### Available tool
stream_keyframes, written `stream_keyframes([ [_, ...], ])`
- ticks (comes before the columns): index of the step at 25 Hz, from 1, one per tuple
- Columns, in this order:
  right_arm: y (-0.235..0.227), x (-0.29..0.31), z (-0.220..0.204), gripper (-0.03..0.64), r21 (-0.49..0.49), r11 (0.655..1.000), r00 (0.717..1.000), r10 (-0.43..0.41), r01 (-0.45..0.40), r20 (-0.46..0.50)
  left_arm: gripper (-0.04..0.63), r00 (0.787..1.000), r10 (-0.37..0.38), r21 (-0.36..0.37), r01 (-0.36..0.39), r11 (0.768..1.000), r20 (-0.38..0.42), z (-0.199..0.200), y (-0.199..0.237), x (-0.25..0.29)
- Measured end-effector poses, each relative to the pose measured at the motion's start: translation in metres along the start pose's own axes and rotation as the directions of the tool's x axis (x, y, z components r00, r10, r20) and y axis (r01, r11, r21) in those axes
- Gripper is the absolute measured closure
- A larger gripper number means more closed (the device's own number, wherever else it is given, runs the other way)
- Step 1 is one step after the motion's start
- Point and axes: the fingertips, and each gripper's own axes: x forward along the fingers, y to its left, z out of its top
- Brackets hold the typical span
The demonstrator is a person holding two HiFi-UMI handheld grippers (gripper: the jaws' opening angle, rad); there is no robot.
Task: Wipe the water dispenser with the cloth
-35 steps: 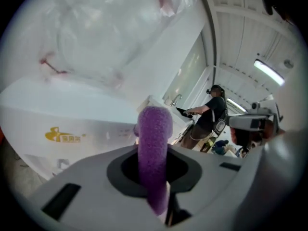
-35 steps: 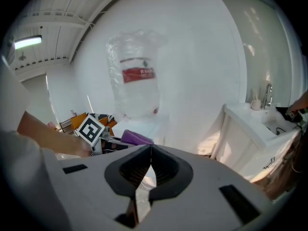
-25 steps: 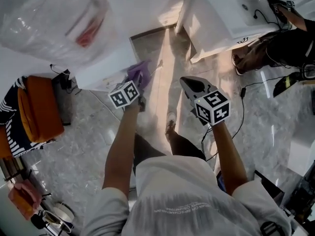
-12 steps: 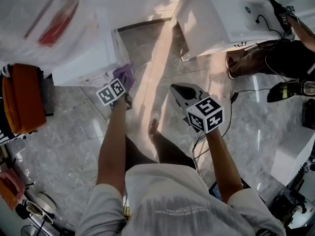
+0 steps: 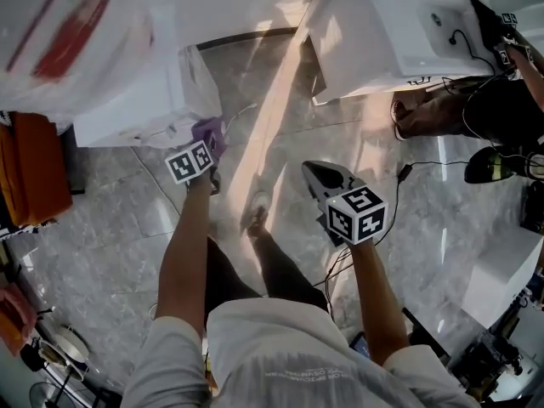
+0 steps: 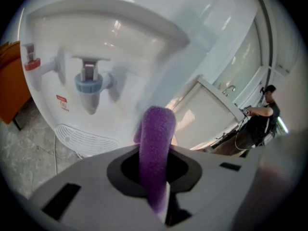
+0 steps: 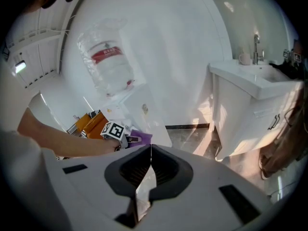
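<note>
The water dispenser (image 5: 127, 109) and its upturned bottle (image 5: 59, 32) fill the upper left. Your left gripper (image 5: 210, 143) pinches the purple cloth (image 5: 206, 131) just beside the dispenser's lower corner. Your right gripper (image 5: 321, 172), pressed together on nothing, hangs well clear of the dispenser. Only a narrow fold of cloth leads, so the hard jaws may scrape the casing or knock the blue tap (image 6: 89, 83). A second back, the cloth sat farther from the dispenser.

No print can be read. The red label (image 7: 107, 52) on the water bottle (image 7: 109, 73), upper left of the right gripper view, is blurred. The small red sticker (image 6: 62, 103) on the water dispenser (image 6: 120, 47) and the pale lettering (image 5: 308, 365) on the person's shirt (image 5: 255, 330) are too small.
</note>
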Motion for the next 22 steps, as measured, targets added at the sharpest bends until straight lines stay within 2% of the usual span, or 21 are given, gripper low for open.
stream_keyframes([
  [3, -0.006, -0.005, -0.002, 0.601, 0.031, 0.999, 0.999, -0.033, 0.033, 0.005, 0.54, 1.0, -0.01, 0.069, 0.011, 0.998, -0.006, -0.009, -0.006, -0.017],
  [7, 0.003, -0.016, 0.018, 0.601, 0.085, 0.996, 0.997, -0.031, 0.025, 0.074, 0.54, 0.999, -0.046, 0.097, 0.044, 0.994, 0.016, -0.012, -0.012, -0.057],
  [10, 0.023, -0.02, 0.047, 0.601, 0.026, 0.999, 0.992, -0.031, 0.028, 0.119, 0.54, 0.998, -0.053, 0.188, 0.046, 0.981, 0.035, -0.007, -0.01, -0.099],
  [13, 0.056, -0.022, 0.083, 0.601, -0.046, 0.999, 0.983, -0.008, 0.017, 0.183, 0.54, 0.997, -0.048, 0.279, 0.029, 0.96, 0.062, 0.001, -0.003, -0.142],
  [16, 0.097, -0.027, 0.117, 0.601, -0.109, 0.994, 0.966, 0.036, -0.008, 0.256, 0.54, 0.989, -0.062, 0.338, 0.013, 0.941, 0.135, 0.024, 0.005, -0.186],
  [19, 0.127, -0.03, 0.139, 0.601, -0.197, 0.98, 0.962, 0.013, 0.042, 0.271, 0.54, 0.967, -0.066, 0.41, -0.042, 0.911, 0.245, 0.056, 0.01, -0.235],
  [22, 0.164, -0.031, 0.173, 0.601, -0.256, 0.965, 0.944, 0.033, 0.055, 0.328, 0.54, 0.939, -0.094, 0.495, -0.087, 0.865, 0.331, 0.096, 0.009, -0.284],
])
